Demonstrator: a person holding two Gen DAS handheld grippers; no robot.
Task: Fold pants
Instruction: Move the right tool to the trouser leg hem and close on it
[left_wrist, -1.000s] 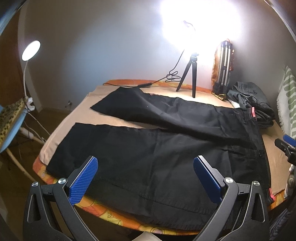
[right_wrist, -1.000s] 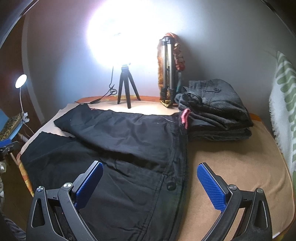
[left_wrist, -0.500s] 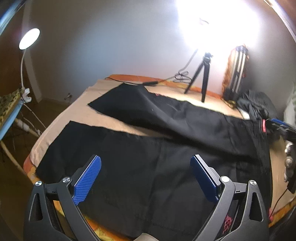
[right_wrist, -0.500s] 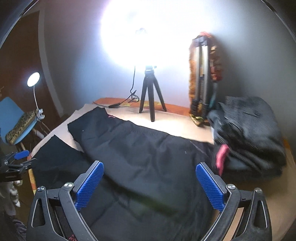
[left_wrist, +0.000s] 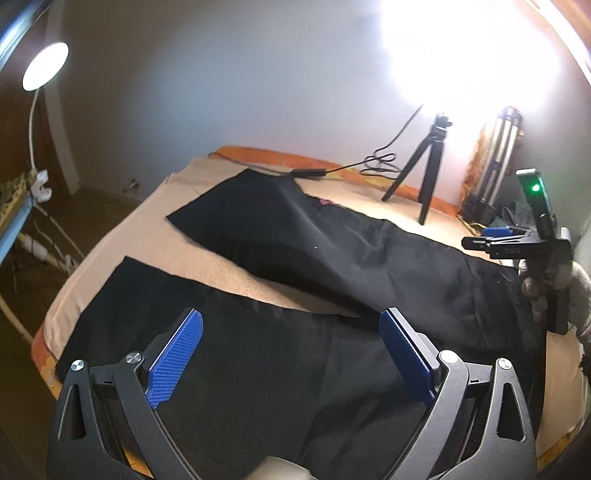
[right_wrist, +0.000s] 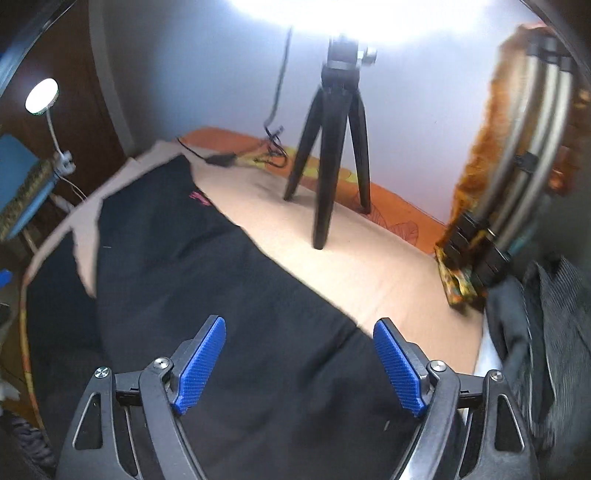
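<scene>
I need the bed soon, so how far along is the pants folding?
Nothing is folded yet: the black pants lie spread flat on the bed, legs apart. Both hand-held grippers, left and right, hover open over the fabric, the right's jaws just narrowing on nothing. Every fold remains.

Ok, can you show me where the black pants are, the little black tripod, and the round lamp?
black pants (left_wrist: 332, 258), left wrist view, on the far leg.
little black tripod (right_wrist: 327, 184), right wrist view, on its front leg.
round lamp (left_wrist: 45, 66), left wrist view, on the glowing head.
</scene>
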